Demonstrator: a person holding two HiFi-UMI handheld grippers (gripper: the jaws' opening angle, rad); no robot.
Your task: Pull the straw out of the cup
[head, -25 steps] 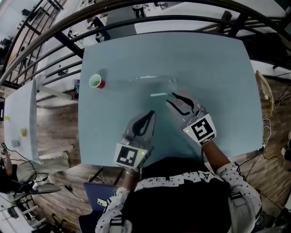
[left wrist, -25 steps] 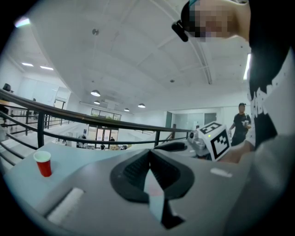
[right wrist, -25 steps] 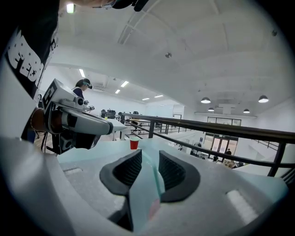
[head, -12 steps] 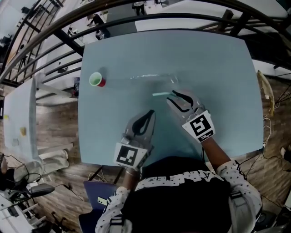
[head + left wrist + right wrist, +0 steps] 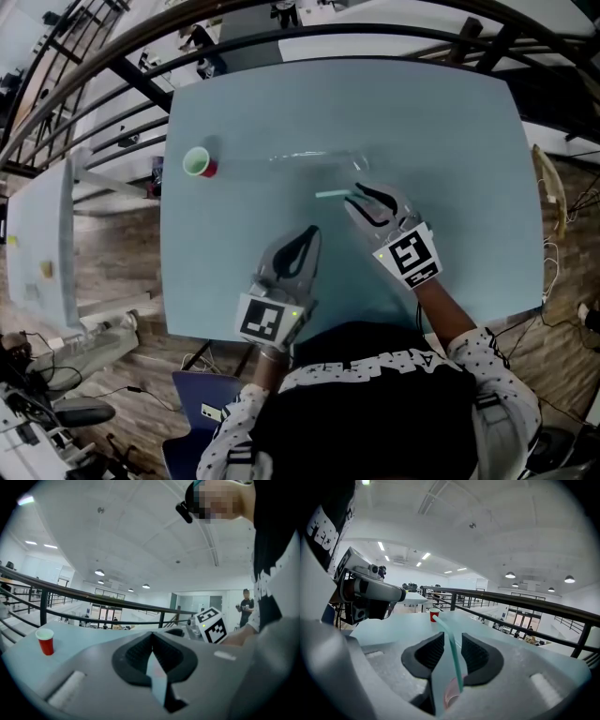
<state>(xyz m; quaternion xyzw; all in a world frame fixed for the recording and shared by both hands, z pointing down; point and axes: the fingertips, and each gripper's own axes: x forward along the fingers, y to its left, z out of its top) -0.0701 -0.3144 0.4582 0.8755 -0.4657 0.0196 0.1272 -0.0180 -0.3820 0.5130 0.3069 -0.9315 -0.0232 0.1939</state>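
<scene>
The red cup (image 5: pixel 198 164) stands upright near the table's far left corner, with no straw in it; it also shows as the small cup (image 5: pixel 45 641) and the distant cup (image 5: pixel 434 614). The teal straw (image 5: pixel 330 195) lies on the table, one end at my right gripper (image 5: pixel 354 199). In the right gripper view the straw (image 5: pixel 451 653) runs along the gap between the jaws of the gripper (image 5: pixel 451 637), which stand apart on both sides of it. My left gripper (image 5: pixel 307 242) rests near the front edge, shut with nothing in it; its pads (image 5: pixel 152 641) meet.
The light blue table (image 5: pixel 422 122) has a dark railing (image 5: pixel 141 89) along its far and left sides. A second white table (image 5: pixel 37 234) stands further left. Wooden floor lies beyond the right edge. A person stands in the distance (image 5: pixel 245 606).
My right gripper has edged slightly toward the far side. The straw lies in nearly the same spot. The left gripper and the cup have not moved.
</scene>
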